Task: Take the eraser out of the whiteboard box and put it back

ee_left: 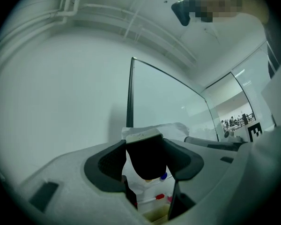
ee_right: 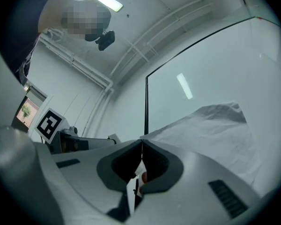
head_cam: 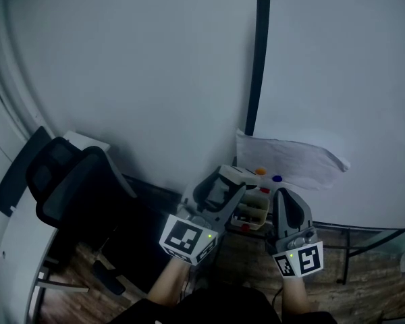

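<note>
- At the far left stands a black chair [head_cam: 74, 187] with a mesh-like back. It is well apart from the work.
- The left gripper [head_cam: 223, 184] is clamped on the eraser [ee_left: 148, 161]. The eraser is a dark, rounded block with a pale flat top, and it looks soft like felt.
- The eraser is out of the box [head_cam: 251, 211] and hangs just above its left end.
- The box is small and open, probably clear plastic. Inside lie markers [ee_left: 155, 198] with red caps.
- I think the return can go wrong. The grip is near the top of the soft block, so the eraser may tilt, catch the rim or land on the markers.
- The right gripper [ee_right: 141, 146] has its jaws together and holds nothing. It is just right of the box and could bump it.
- On the right, the whiteboard [head_cam: 337, 79] is smooth and glossy, with a thin black frame. A wrinkled white paper [head_cam: 290, 157] hangs on it above the box.
</note>
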